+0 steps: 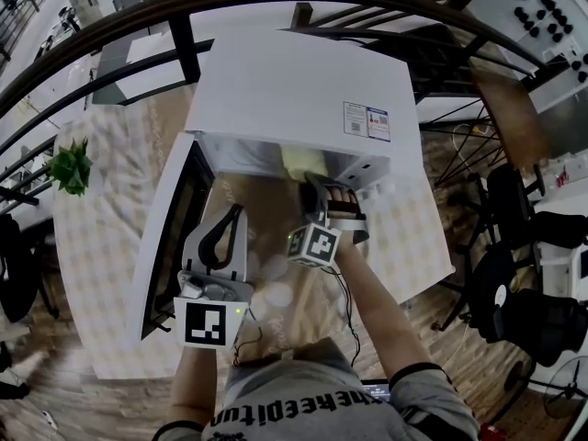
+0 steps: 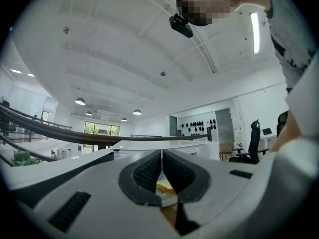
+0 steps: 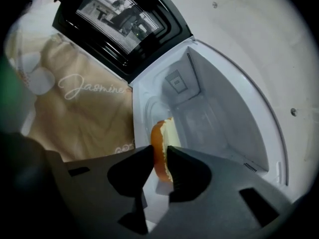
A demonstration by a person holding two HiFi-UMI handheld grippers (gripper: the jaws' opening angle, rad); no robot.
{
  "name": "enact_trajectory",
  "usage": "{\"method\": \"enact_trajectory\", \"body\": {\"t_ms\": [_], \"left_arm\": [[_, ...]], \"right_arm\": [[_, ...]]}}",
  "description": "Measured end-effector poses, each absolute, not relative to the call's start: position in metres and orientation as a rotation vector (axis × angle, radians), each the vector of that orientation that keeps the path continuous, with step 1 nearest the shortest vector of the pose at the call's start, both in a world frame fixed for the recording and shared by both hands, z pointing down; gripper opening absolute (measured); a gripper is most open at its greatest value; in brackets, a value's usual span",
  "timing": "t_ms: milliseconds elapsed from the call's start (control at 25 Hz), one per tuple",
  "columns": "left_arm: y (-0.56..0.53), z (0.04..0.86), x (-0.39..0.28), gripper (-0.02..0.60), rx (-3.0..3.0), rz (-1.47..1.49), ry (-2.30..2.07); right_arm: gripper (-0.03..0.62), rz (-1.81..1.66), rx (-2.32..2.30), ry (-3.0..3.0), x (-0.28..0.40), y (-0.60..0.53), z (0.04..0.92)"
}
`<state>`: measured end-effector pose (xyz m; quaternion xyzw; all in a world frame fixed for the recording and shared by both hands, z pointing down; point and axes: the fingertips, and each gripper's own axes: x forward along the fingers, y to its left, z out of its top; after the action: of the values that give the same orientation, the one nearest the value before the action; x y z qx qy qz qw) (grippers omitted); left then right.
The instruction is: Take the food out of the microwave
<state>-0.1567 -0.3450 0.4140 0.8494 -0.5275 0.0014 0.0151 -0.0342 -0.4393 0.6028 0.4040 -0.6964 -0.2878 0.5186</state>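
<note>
The white microwave [image 1: 303,90] stands on the table with its door [image 1: 175,237] swung open to the left. A slice of bread [image 3: 163,138] with an orange-brown crust stands on edge at the front of the white cavity [image 3: 214,118]. My right gripper [image 3: 160,163] reaches into the opening, and its pads press both sides of the slice. In the head view the right gripper [image 1: 317,186] is at the cavity mouth, with the pale bread [image 1: 299,163] just beyond it. My left gripper [image 1: 234,214] hovers beside the open door, its jaws together and empty [image 2: 161,168].
A beige tablecloth [image 3: 75,98] with printed lettering covers the table in front of the microwave. A small green plant [image 1: 72,166] sits at the table's left end. Black office chairs [image 1: 542,320] stand on the floor to the right. A dark railing arcs behind.
</note>
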Motion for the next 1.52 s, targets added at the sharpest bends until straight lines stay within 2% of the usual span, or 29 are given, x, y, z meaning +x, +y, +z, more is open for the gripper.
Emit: {"method": "enact_trajectory", "body": {"t_ms": [1000,1520], "left_arm": [[-0.297,0.371,-0.149,0.012,2.619,-0.058,-1.791],[-0.267,0.344,-0.144,0.012,2.599,-0.128,-1.903]], "right_arm": [[0.083,-0.099,1.284,-2.257,-0.025,-0.359,0.494],[0.083,-0.003,1.348,-2.419,-0.011,-0.312,0.448]]}}
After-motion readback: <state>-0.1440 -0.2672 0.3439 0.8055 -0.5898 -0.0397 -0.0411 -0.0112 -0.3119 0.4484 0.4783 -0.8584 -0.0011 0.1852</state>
